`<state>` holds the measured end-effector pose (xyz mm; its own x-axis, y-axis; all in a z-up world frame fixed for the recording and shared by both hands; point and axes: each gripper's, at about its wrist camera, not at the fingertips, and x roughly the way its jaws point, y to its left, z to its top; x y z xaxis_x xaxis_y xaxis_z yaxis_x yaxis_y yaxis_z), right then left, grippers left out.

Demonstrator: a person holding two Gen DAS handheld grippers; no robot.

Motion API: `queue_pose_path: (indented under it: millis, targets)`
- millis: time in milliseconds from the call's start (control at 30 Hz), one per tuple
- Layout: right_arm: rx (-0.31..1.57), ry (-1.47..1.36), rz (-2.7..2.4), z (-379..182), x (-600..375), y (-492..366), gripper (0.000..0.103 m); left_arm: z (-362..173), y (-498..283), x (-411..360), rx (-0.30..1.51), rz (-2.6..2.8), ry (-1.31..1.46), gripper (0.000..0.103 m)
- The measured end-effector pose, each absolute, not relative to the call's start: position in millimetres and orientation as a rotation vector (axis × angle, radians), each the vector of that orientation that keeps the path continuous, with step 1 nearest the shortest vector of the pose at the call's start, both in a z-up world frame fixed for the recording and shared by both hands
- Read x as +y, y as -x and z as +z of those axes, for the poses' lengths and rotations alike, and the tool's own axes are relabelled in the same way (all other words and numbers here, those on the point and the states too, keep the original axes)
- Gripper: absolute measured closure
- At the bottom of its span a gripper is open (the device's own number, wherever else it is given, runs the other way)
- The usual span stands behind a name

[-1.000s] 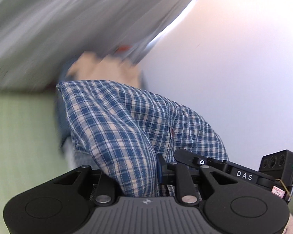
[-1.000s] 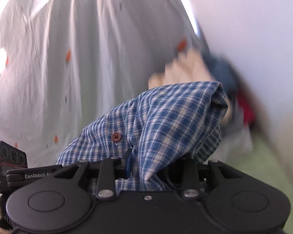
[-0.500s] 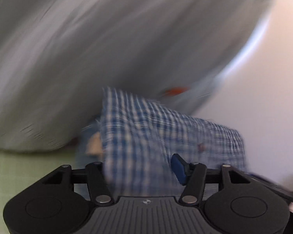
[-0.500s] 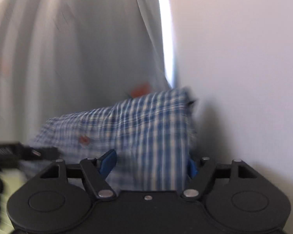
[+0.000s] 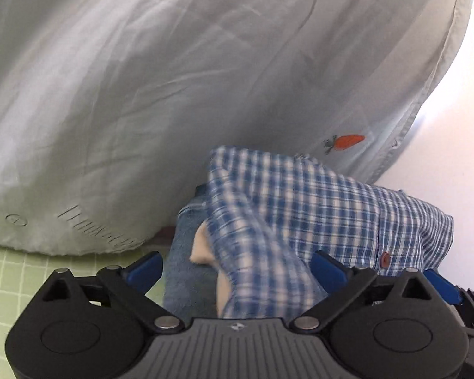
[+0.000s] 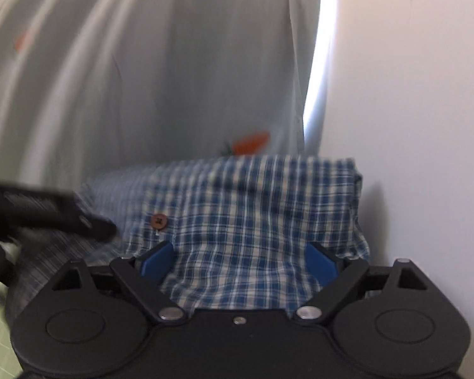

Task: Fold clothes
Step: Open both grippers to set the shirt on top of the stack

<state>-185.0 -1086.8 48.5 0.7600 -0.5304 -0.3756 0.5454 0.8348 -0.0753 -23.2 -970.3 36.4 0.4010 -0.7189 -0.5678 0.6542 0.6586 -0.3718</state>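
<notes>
**Plaid shirt sitting on the pile, both your grippers letting go**

No baskets, bins or drawers anywhere in either wrist view, so nothing to report on that front. The clothes just sit in a heap.

Your blue plaid shirt is folded up and lying on top of that heap, right against the white wall. Under its left edge you can see a denim piece and a bit of something beige.

Your left gripper has its jaws opening; the shirt's near edge runs between the blue pads but they aren't pressing on it. Same story on your right gripper: jaws opening, plaid cloth lying between the pads, no squeeze.

The surface is a pale green mat with a white grid. Behind the pile hangs a big grey-white sheet with little orange carrot prints, and a bright strip of light shows between its edge and the wall.
</notes>
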Motion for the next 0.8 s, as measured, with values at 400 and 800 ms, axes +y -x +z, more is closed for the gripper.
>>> queue_pose_path:
  millis: [400,800]
  targets:
    - [0.386,-0.075,-0.633,78.8,-1021.3,259.6,0.0,89.7,106.7,-879.8,0.615,-0.745,-0.037,0.0]
    - [0.326,-0.262,-0.681,92.2,-904.4,366.9,0.0,97.1,220.1,-789.3,0.6,-0.79,-0.11,0.0]
